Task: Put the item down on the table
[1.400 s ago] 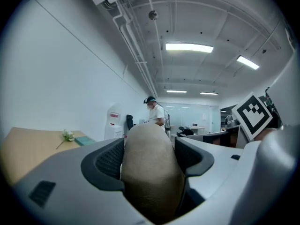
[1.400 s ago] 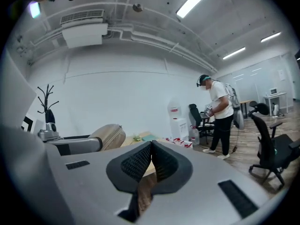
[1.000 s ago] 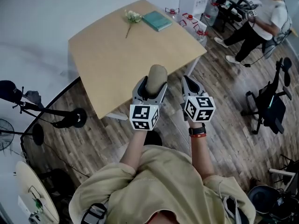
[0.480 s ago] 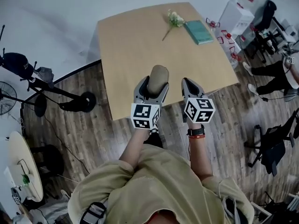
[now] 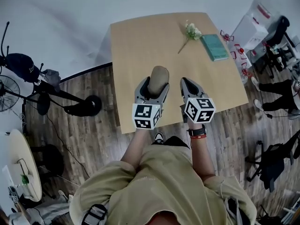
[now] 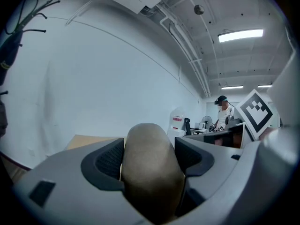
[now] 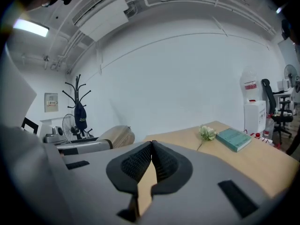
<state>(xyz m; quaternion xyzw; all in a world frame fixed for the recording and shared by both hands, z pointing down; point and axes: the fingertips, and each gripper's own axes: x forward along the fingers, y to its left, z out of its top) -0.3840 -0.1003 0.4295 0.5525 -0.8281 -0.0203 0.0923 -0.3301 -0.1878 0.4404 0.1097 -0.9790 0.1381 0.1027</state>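
Head view. The left gripper (image 5: 152, 90) clamps a tan rounded item (image 5: 158, 76), whose blunt end stands out past the jaw tips. Item and gripper are seen over the near part of the wooden table (image 5: 140, 41). The right gripper (image 5: 188, 84) is just beside the left one, also over the near table edge. At the far end of the table lie a white flower sprig (image 5: 190, 32) and, just beside it, a teal book (image 5: 214, 47).

Left gripper view. Both ribbed pads press on the sides of the item, which fills the gap between them. The tabletop shows beyond and below.

Right gripper view. The jaws are drawn together, tips touching, with nothing between them. The item appears at left, and the sprig and book lie ahead on the table. A coat rack (image 7: 78, 108) stands by the wall.
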